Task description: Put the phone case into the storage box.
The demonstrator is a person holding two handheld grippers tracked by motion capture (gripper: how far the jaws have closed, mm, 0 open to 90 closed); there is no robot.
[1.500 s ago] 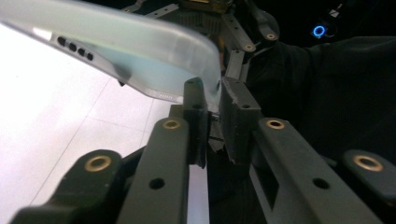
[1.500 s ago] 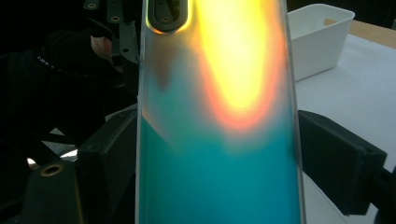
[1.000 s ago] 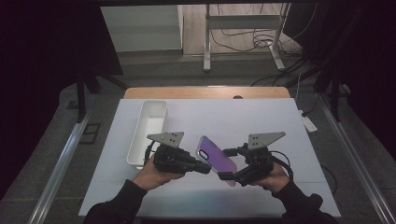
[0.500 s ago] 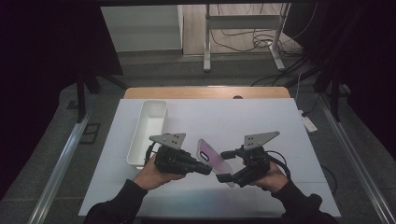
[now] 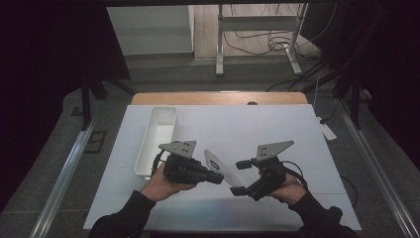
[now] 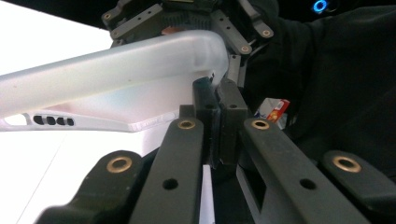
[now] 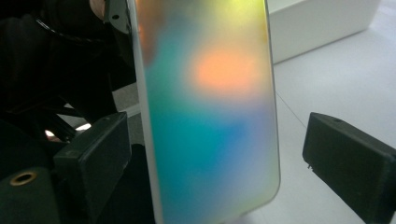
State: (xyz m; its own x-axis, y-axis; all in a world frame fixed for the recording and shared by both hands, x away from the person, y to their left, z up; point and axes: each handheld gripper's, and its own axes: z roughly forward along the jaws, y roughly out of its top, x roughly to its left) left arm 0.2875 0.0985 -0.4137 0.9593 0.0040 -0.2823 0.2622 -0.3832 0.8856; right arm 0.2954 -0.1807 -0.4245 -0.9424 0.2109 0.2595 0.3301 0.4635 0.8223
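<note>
A thin iridescent phone case (image 5: 219, 166) hangs above the white table top between the two hands. My left gripper (image 5: 217, 177) is shut on its edge; in the left gripper view the jaws (image 6: 217, 107) pinch the frosted rim of the case (image 6: 116, 70). My right gripper (image 5: 240, 177) has just been opening its jaws. In the right gripper view the case (image 7: 210, 116) stands between the two spread pads (image 7: 348, 158), and neither pad touches it.
A long white tray (image 5: 158, 136) lies left of the left hand on the white table cover (image 5: 247, 129). A white power strip (image 5: 327, 131) lies on the floor past the table's right edge. Desk legs and cables stand beyond the far edge.
The right gripper's jaws have spread apart and let go of the case. The case, still in the left gripper, has tilted and looks pale instead of purple.
</note>
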